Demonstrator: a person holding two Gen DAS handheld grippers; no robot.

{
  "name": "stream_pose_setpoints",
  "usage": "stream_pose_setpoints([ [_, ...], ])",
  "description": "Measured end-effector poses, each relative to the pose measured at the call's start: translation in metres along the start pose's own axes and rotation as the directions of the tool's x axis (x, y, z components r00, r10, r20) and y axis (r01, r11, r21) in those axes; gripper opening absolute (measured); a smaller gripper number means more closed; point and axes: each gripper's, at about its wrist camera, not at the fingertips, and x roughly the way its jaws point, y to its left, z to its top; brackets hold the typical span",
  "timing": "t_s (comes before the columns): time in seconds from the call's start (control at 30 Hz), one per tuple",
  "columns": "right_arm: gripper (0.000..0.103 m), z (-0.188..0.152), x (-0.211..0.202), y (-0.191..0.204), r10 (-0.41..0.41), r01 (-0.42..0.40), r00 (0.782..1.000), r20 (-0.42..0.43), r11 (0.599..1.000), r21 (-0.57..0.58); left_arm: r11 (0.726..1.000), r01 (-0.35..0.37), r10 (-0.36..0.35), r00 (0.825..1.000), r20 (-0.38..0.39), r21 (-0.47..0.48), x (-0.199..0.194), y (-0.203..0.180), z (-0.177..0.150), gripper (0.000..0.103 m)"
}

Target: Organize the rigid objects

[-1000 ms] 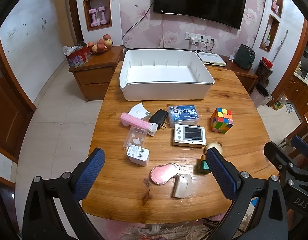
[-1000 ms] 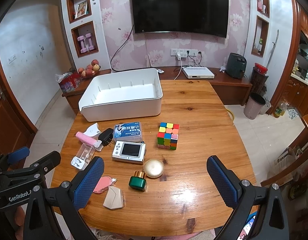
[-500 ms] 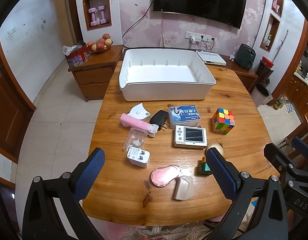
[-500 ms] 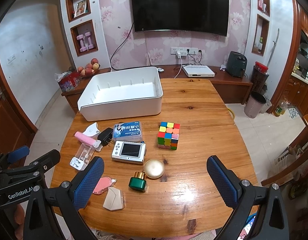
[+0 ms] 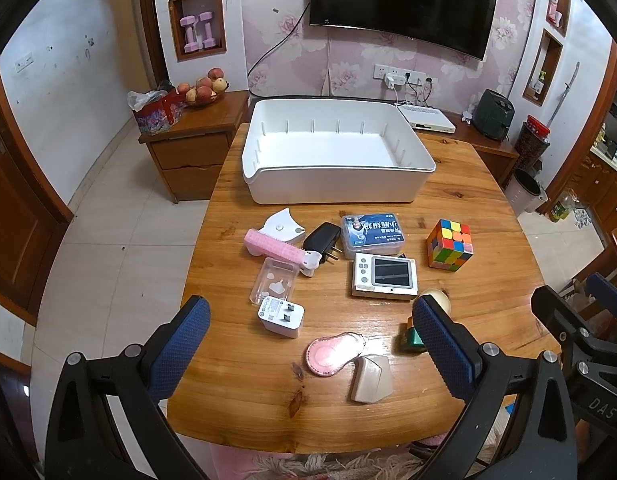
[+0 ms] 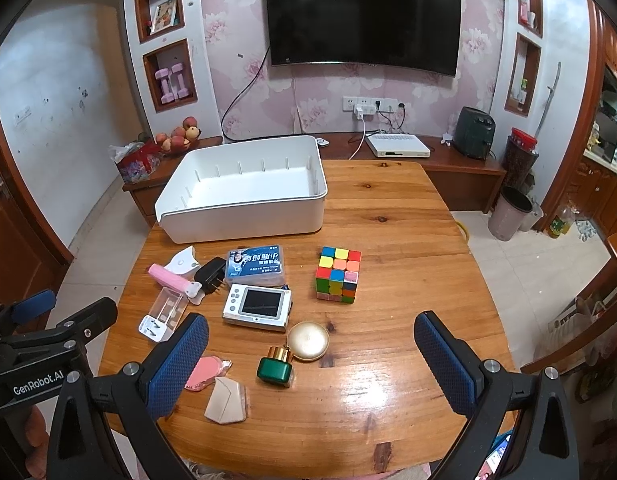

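Observation:
An empty white bin (image 5: pixel 336 160) stands at the far side of the wooden table (image 5: pixel 236 400); it also shows in the right wrist view (image 6: pixel 244 196). Small objects lie in front of it: a colour cube (image 5: pixel 449 245) (image 6: pixel 338 275), a blue box (image 5: pixel 373 232), a white handheld device (image 5: pixel 384 276) (image 6: pixel 257 307), a black plug (image 5: pixel 322 238), a pink brush (image 5: pixel 278 247), a white charger (image 5: pixel 280 317), a pink disc (image 5: pixel 333 354), a beige case (image 5: pixel 370 378) and a green bottle (image 6: pixel 275 368). My left gripper (image 5: pixel 310 338) and right gripper (image 6: pixel 311 356) are both open and empty above the near edge.
A gold round compact (image 6: pixel 308 341) lies by the green bottle. A clear plastic case (image 5: pixel 274 286) lies near the charger. A low wooden cabinet (image 5: pixel 188 140) with fruit stands left of the table, and a bin (image 6: pixel 510 214) stands on the floor at right.
Both views have shifted very slightly; the objects on the table have not moved and both grippers remain open.

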Motion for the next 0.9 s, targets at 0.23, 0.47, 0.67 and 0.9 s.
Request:
stream_pose_setpoints([
  [0.23, 0.103, 0.006, -0.001, 0.001, -0.032, 0.032, 0.999, 0.032, 0.999, -0.007, 1.000, -0.014, 0.014, 1.000, 0.014, 0.000, -0.002, 0.006, 0.003, 0.101],
  [0.47, 0.103, 0.012, -0.003, 0.000, -0.031, 0.032, 0.998, 0.051, 0.999, -0.012, 1.000, -0.023, 0.023, 1.000, 0.019, -0.010, -0.003, 0.011, 0.005, 0.101],
  [0.67, 0.103, 0.014, -0.002, 0.004, -0.026, 0.027, 0.998, 0.050, 0.999, -0.026, 0.999, -0.035, 0.035, 0.999, 0.016, -0.014, -0.001, 0.015, 0.007, 0.101],
  [0.9, 0.103, 0.014, 0.000, 0.006, -0.029, 0.030, 0.998, 0.049, 0.999, -0.033, 0.999, -0.046, 0.046, 0.999, 0.008, -0.022, 0.003, 0.021, 0.009, 0.101],
])
